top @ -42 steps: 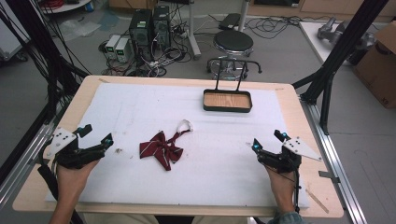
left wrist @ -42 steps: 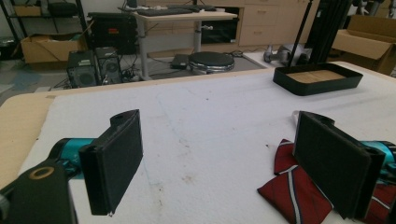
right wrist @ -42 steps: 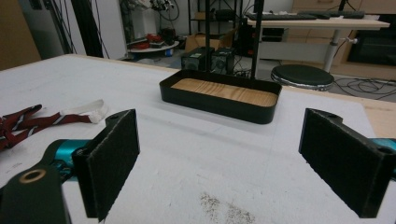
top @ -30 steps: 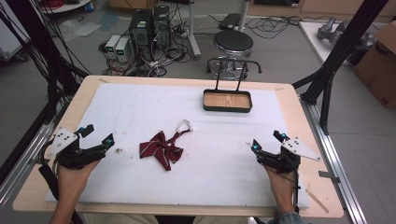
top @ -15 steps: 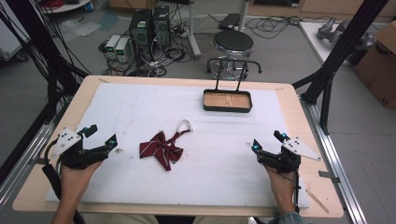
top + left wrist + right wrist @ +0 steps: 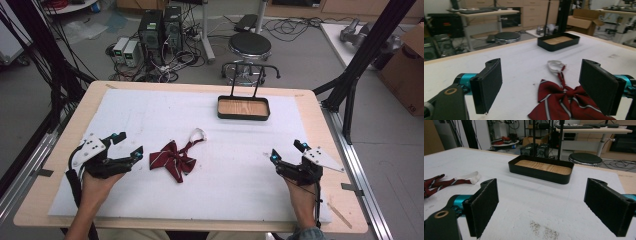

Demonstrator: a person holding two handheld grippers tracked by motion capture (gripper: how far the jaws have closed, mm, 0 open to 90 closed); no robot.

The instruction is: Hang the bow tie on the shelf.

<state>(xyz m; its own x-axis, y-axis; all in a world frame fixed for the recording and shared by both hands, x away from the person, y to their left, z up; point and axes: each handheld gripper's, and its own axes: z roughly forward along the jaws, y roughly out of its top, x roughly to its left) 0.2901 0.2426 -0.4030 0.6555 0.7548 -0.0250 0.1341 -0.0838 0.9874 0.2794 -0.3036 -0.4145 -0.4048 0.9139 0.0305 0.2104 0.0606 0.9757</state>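
The left claw [image 6: 129, 148] hovers near the table's left edge, its jaws spread wide and holding nothing. In the left gripper view its two black pads frame a dark red striped bow tie [image 6: 564, 101], which lies flat on the white cover just beyond the jaw tips, not touched by them. Seen from the high view, the bow tie [image 6: 172, 159] rests left of the table's middle, closer to the near edge than the far one, with its white neck loop [image 6: 199, 134] trailing toward the far edge. The right claw [image 6: 286, 151] sits close to the table's right edge, well apart from the bow tie, jaws likewise wide and empty. A black tray [image 6: 243, 116] with a wooden floor stands near the far edge.
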